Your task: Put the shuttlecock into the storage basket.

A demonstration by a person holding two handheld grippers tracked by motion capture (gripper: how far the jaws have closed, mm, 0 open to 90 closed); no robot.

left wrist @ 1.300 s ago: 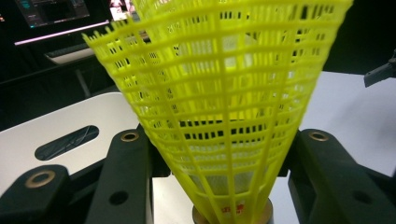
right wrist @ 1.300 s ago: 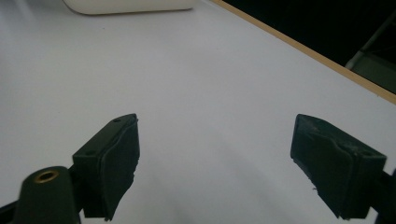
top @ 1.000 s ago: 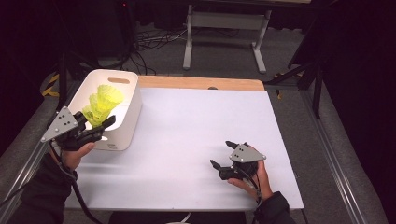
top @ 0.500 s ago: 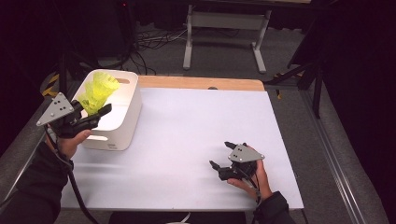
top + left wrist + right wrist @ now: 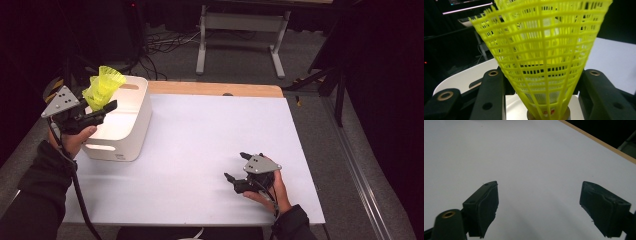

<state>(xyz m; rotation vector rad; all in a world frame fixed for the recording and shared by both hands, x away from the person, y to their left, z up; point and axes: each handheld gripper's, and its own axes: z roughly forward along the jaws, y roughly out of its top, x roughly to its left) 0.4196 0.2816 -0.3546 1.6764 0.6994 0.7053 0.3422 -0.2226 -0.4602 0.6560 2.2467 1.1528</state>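
Shuttlecock (image 5: 104, 88) pinched in the left gripper (image 5: 102, 107) above the white bin (image 5: 131, 131).
Right gripper (image 5: 236, 174) rested on the table (image 5: 200, 135), jaws spread with nothing between them.

Both forearms are covered by dark sleeves (image 5: 35, 192) with ribbed cuffs at the wrist. Each hand carries a black two-jaw tool, the left gripper (image 5: 111, 106) and the right gripper (image 5: 239, 166), each topped by a grey three-cornered plate (image 5: 260, 164) marked with small dark dots, and a black cable (image 5: 80, 200) trails from the left one. Seen close, the jaws are matte black blocks with flat rubbery pads (image 5: 489, 205), fitted with brass-coloured eyelets (image 5: 493, 73) and small dark screw holes.
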